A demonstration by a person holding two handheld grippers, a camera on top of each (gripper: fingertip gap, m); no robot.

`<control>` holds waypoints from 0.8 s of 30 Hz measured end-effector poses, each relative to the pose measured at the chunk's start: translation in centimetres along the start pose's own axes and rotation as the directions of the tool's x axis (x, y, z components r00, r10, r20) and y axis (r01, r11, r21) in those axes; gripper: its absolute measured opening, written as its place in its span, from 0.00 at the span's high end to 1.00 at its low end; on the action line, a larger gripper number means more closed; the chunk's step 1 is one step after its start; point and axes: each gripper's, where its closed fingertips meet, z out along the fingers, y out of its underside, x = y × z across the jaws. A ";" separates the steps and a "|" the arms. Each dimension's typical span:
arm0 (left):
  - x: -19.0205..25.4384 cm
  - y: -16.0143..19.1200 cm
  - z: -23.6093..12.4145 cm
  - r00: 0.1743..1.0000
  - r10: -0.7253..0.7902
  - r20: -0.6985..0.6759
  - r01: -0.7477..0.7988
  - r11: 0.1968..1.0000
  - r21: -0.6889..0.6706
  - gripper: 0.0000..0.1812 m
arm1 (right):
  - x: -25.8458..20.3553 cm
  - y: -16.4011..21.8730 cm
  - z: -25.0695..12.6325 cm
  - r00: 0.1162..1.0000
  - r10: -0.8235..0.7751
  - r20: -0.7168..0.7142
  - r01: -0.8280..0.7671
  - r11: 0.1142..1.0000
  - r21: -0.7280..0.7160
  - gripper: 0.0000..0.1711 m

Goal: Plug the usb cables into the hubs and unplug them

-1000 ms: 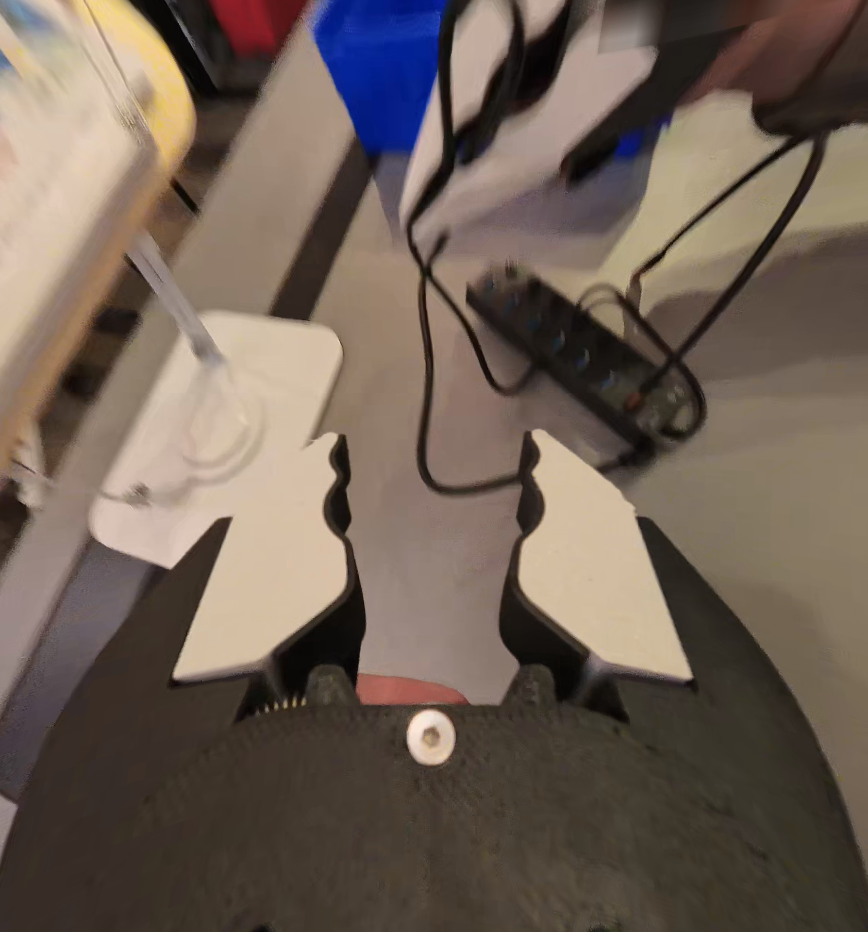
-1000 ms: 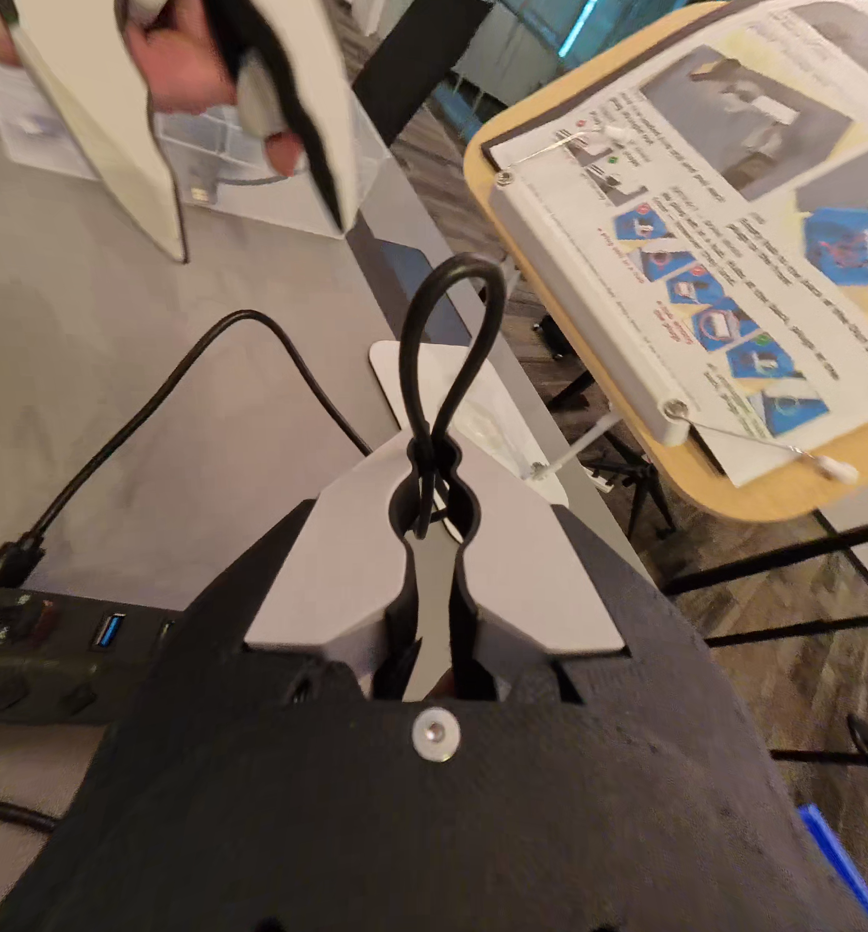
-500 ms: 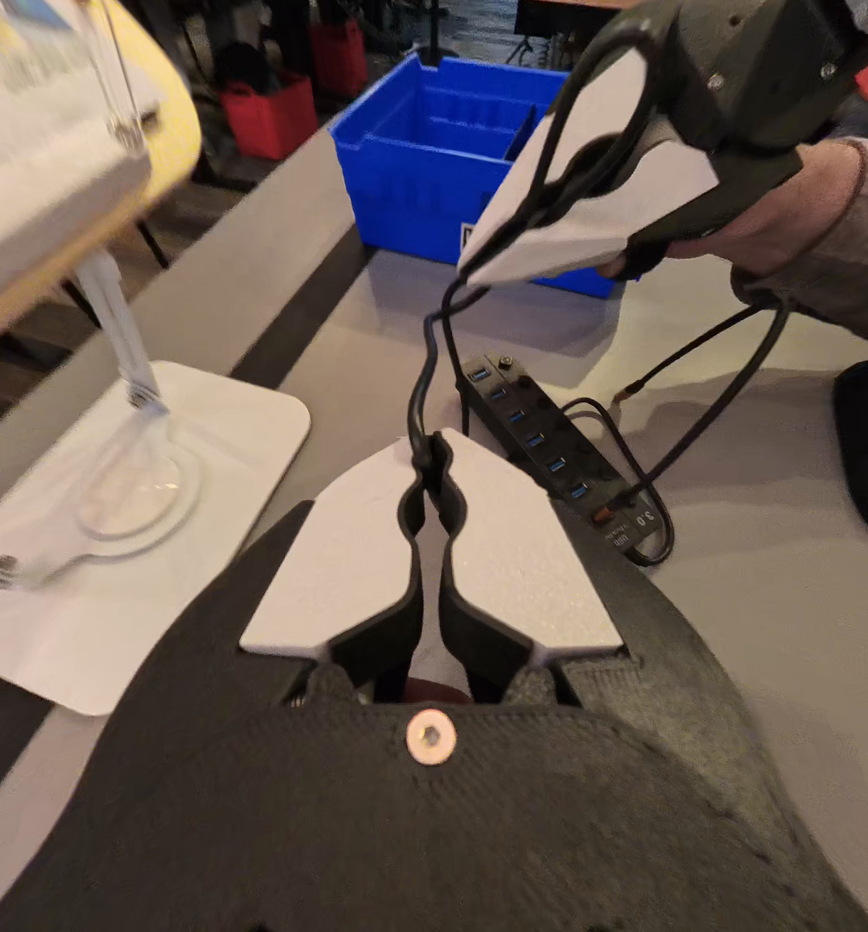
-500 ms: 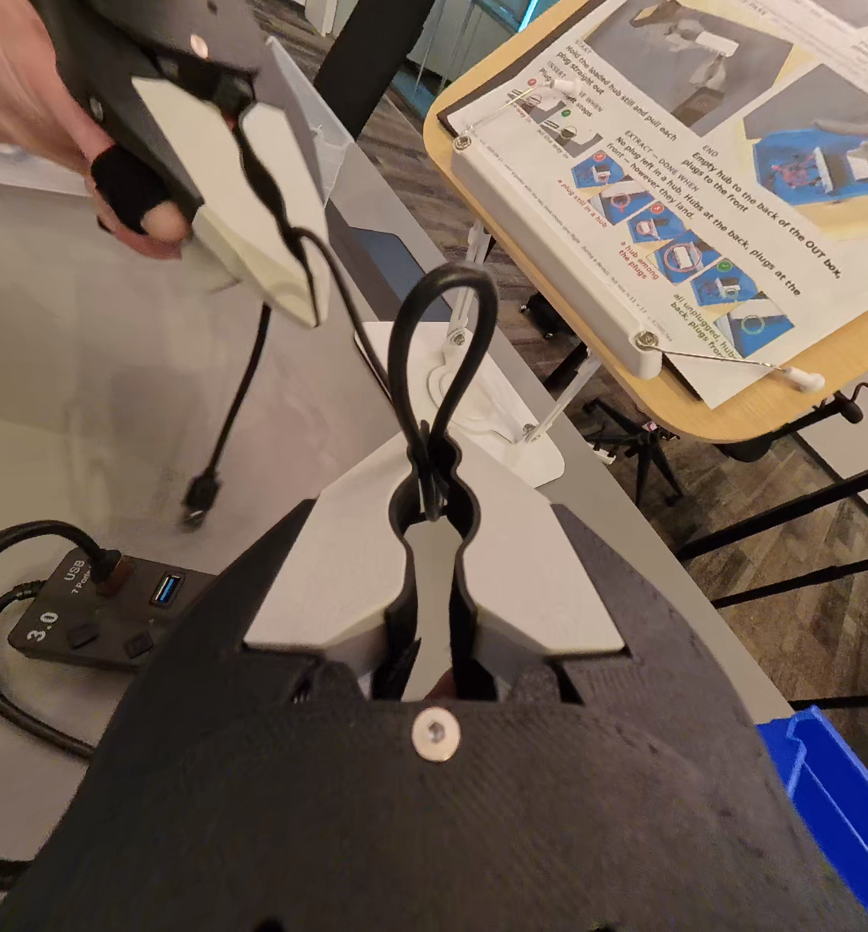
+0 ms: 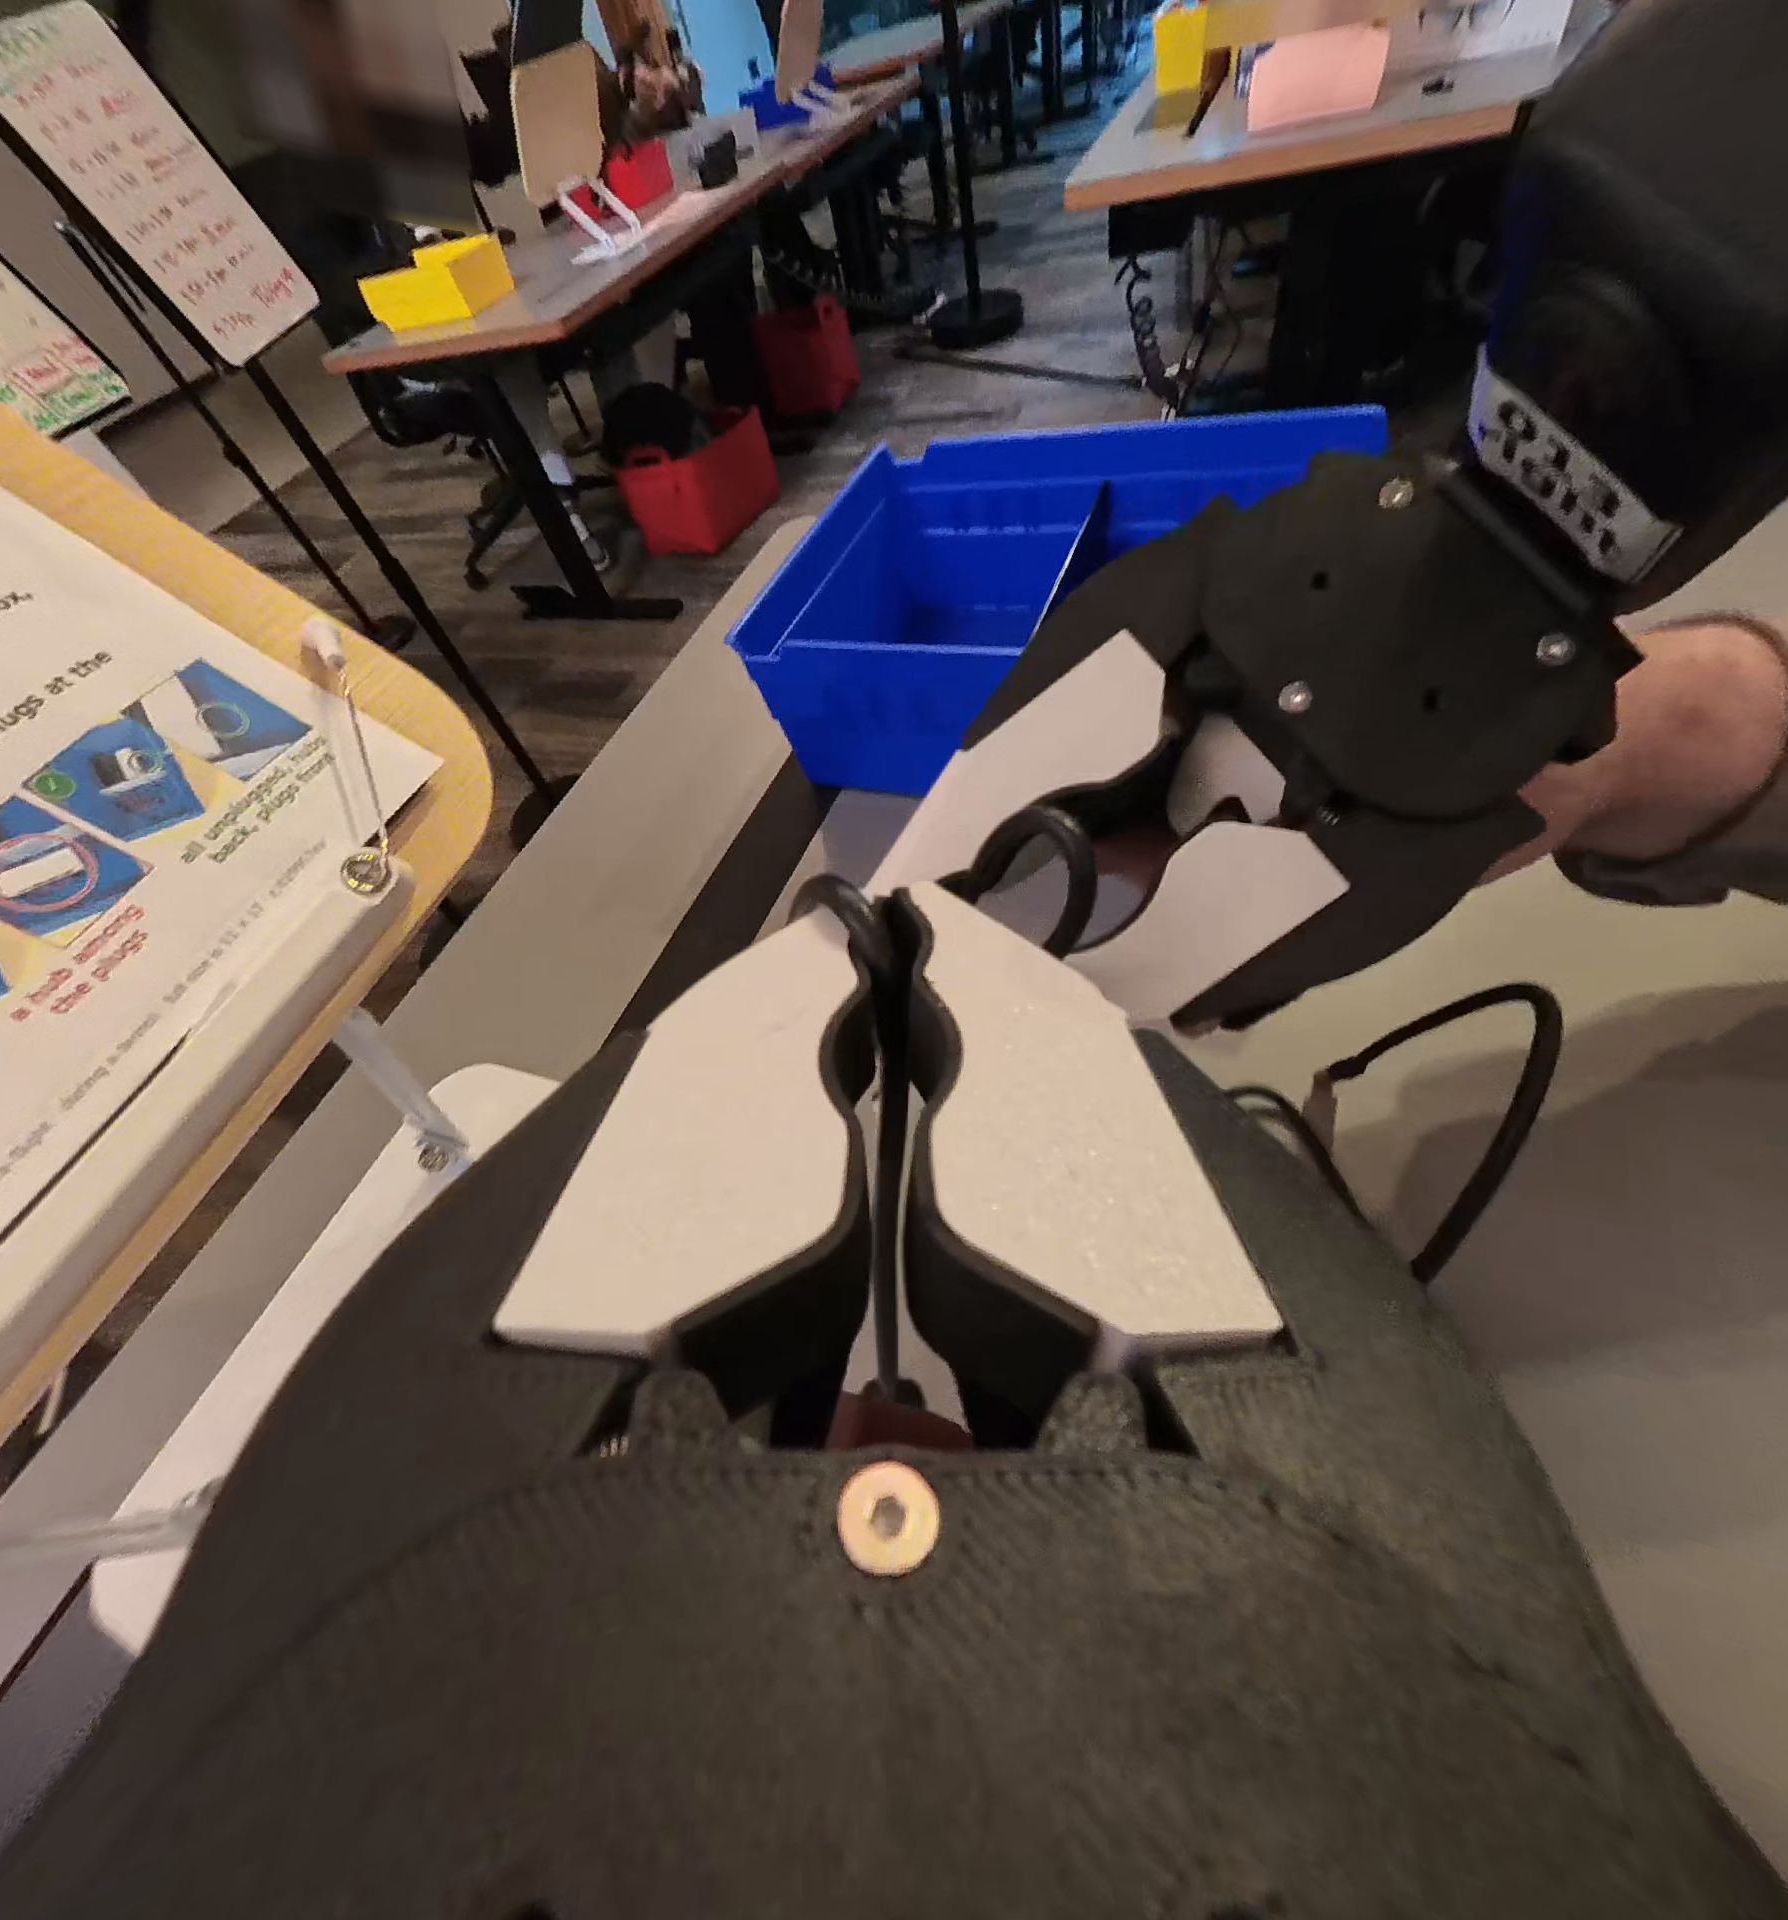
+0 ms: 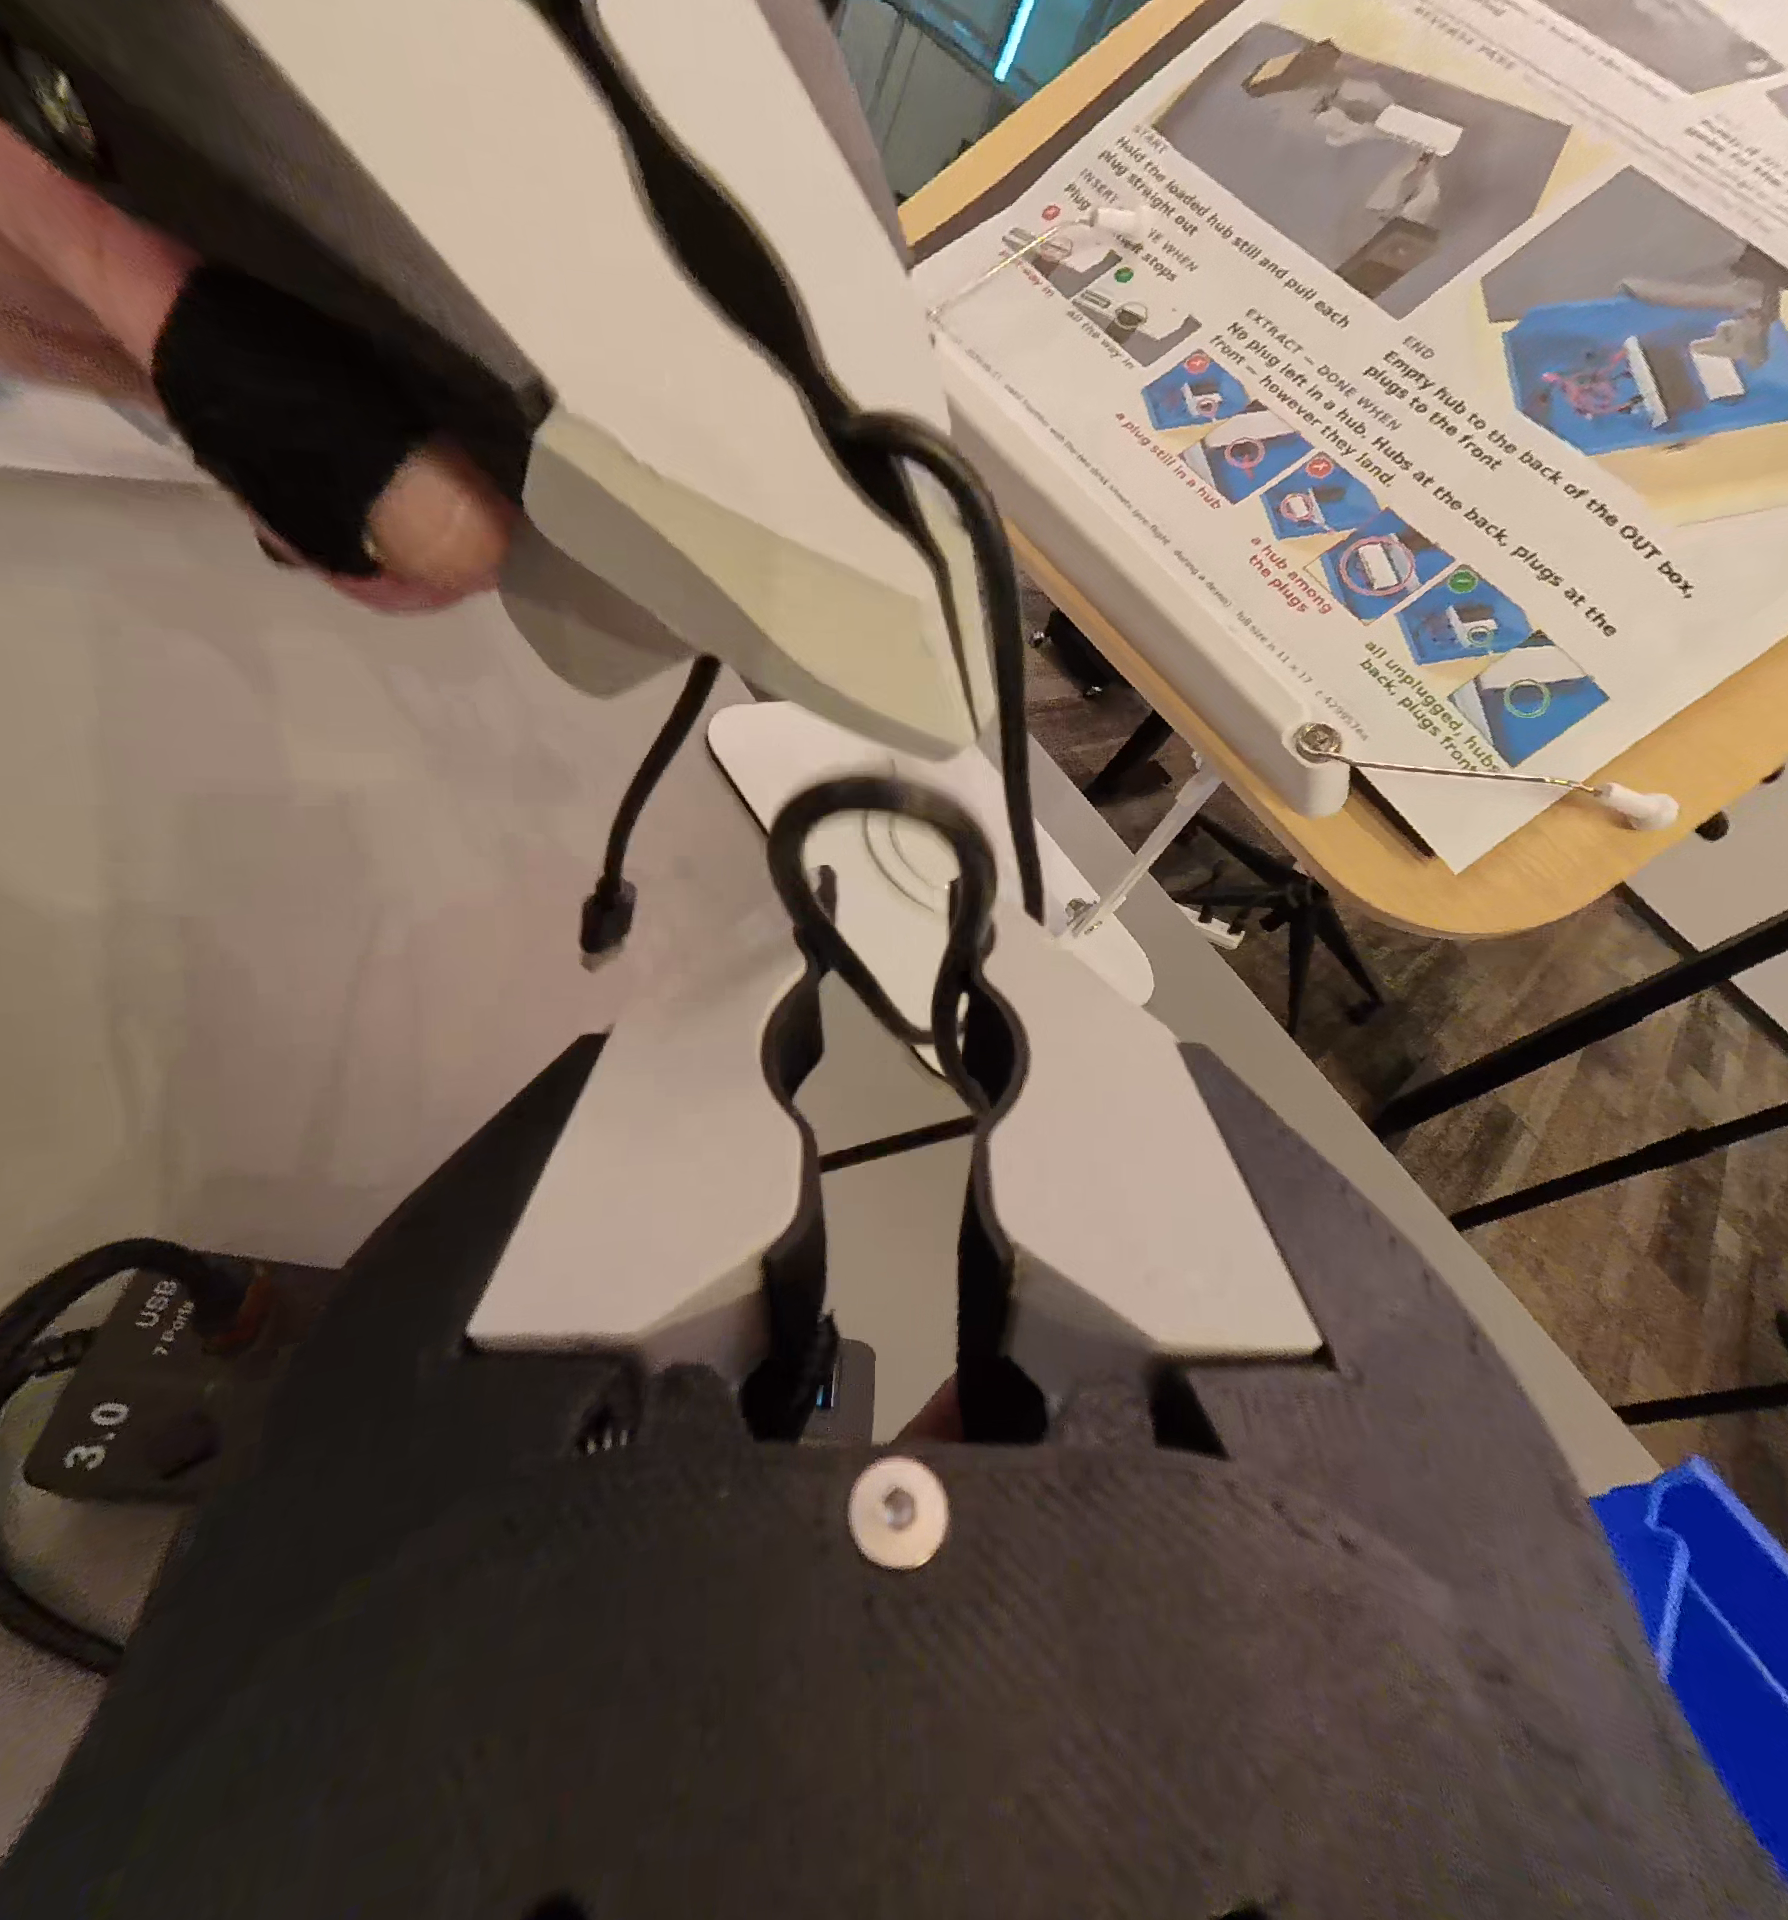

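While both grippers hang over the grey table (image 6: 246,831), left gripper (image 5: 885,925) pressed together pinching one black usb cable (image 5: 895,1143), right gripper (image 6: 895,966) parted, cable loop (image 6: 874,821) slack between its fingers, one black usb hub (image 6: 126,1413) below, one blue bin (image 5: 911,623).

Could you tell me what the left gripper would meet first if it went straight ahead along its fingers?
Probably the right gripper: its fingers sit just beyond the left gripper, which is shut on the black cable. The blue bin lies farther along that line, though depth is hard to judge.
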 end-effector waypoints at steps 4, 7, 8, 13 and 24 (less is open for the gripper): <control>0.7 -0.9 0.9 1.000 -0.013 0.002 0.013 0.995 0.099 1.00 | -0.3 -0.1 -0.4 1.000 -0.014 0.014 0.014 1.000 0.000 0.86; 1.1 -0.4 1.4 1.000 -0.002 -0.008 0.003 0.997 0.083 1.00 | 0.0 0.2 -1.3 0.999 -0.038 -0.016 0.038 0.999 -0.014 0.85; 0.9 -0.3 1.5 1.000 0.007 0.015 -0.008 0.997 0.083 1.00 | 0.1 0.0 -1.7 0.999 -0.036 -0.018 0.036 0.999 0.002 0.82; 0.9 -0.1 2.1 1.000 -0.019 0.003 0.019 0.995 0.096 1.00 | 0.2 0.0 -3.0 0.999 -0.004 -0.036 0.005 1.000 0.016 0.53; 3.8 -2.0 3.5 0.994 0.088 -0.069 -0.079 0.989 0.121 1.00 | -1.0 0.2 -0.5 0.992 0.074 0.102 -0.081 0.995 0.066 0.50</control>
